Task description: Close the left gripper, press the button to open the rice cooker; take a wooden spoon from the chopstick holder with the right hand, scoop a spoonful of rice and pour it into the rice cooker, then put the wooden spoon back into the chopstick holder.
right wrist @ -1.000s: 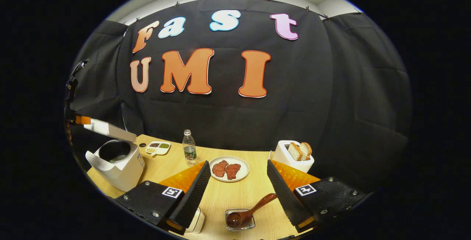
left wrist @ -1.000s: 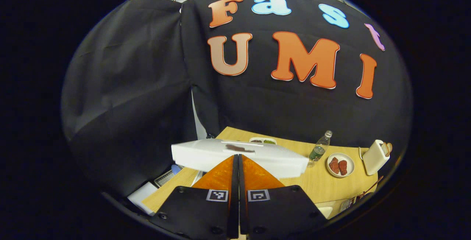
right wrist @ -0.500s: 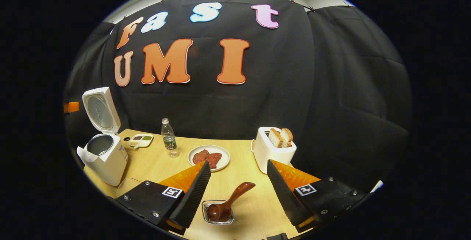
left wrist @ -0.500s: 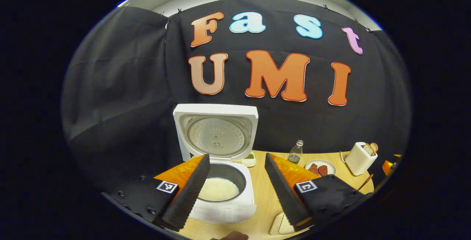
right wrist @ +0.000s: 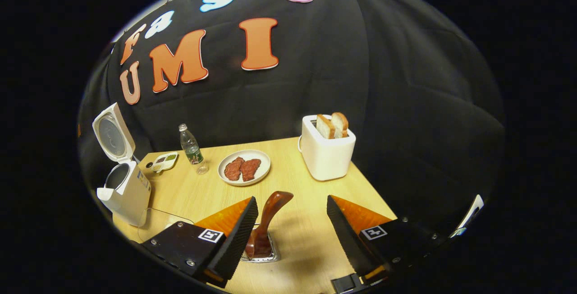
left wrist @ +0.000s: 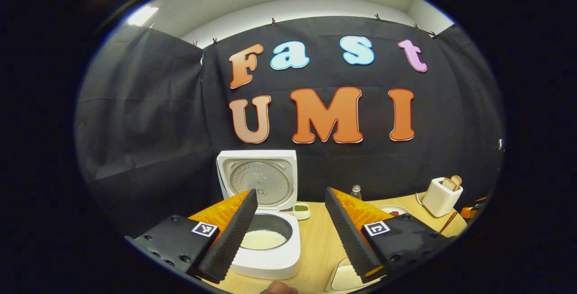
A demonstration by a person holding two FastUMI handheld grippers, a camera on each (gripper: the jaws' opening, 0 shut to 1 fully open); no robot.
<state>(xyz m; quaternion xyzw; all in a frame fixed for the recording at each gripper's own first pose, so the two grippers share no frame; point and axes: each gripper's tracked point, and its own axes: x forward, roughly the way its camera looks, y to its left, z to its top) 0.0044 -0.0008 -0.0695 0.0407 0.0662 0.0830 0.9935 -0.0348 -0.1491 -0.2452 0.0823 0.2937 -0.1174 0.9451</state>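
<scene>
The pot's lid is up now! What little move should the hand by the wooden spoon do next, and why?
Probably lower the right gripper until the wooden spoon handle sits between its open jaws, then close. The rice cooker already stands open, and the spoon still rests in its holder.

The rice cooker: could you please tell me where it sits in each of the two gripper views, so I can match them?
Left gripper view: the rice cooker is low and centre-left, lid up, partly behind the near gripper finger.
Right gripper view: the rice cooker is at the far left edge, on the table corner, lid up.
Shared landmark: the toaster holding bread slices.
</scene>
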